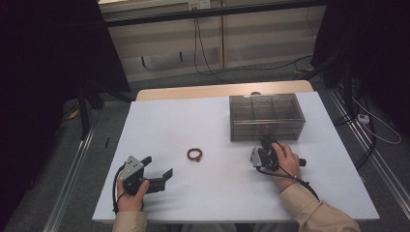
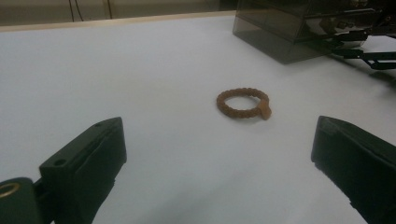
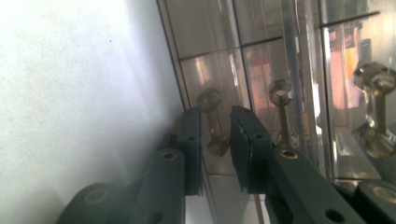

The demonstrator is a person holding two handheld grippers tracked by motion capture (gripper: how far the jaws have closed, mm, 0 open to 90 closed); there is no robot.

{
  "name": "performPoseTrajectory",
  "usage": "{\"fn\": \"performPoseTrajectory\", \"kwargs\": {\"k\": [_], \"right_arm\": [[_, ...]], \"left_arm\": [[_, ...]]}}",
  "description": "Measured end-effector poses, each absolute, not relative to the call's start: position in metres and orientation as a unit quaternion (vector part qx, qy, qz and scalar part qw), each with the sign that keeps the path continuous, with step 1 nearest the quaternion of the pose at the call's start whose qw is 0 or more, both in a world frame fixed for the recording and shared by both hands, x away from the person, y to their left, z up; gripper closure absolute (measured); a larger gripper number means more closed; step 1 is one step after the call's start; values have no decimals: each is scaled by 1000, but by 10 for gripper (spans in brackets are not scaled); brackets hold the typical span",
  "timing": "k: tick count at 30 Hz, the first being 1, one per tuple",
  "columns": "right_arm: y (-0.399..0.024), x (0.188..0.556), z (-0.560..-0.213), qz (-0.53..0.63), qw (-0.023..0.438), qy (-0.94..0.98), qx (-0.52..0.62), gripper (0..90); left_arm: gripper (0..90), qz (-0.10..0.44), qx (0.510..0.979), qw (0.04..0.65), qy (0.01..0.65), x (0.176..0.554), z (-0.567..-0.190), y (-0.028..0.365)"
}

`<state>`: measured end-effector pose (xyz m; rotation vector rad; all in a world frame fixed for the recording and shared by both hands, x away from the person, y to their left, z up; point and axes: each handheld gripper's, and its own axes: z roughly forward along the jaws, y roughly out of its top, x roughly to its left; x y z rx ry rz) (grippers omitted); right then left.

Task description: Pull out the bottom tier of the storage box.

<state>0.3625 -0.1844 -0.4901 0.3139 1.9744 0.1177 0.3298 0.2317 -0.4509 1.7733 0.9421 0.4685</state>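
Brown ring, smoky box, white bench

The bench [image 1: 193, 203] is plain white with a pale wood strip along its far edge. The beaded ring [image 2: 242, 103] on it is reddish brown, evenly coloured, its surface a repeating bead pattern. The box [image 1: 267, 117] is clear smoky grey plastic, with darker grey dividing lines; its small drawer handle [image 3: 214, 123] is brass-toned. The left hand-held gripper [image 1: 157, 171] is black with a grey plate on top; the right hand-held gripper [image 1: 265, 143] is black with the same grey plate. Both sleeves [image 1: 316, 212] are beige. The floor is grey, crossed by black cables.
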Motion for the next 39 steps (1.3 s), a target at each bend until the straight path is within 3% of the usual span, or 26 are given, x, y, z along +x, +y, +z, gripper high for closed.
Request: {"fn": "performPoseTrajectory", "kwargs": {"k": [1, 28, 30, 32, 39], "right_arm": [[-183, 362, -492, 26, 548, 827, 120, 793], [-185, 349, -487, 38, 550, 826, 122, 800], [-186, 345, -487, 41, 546, 828, 122, 900], [-187, 342, -484, 49, 537, 833, 126, 900], [-192, 343, -479, 55, 545, 826, 136, 747]], "left_arm": [[32, 195, 743, 508, 390, 330, -451, 232], [32, 193, 742, 511, 390, 330, -451, 231], [32, 194, 742, 510, 389, 330, -450, 231], [32, 193, 742, 511, 389, 330, -450, 230], [32, 194, 744, 509, 386, 329, -449, 229]]}}
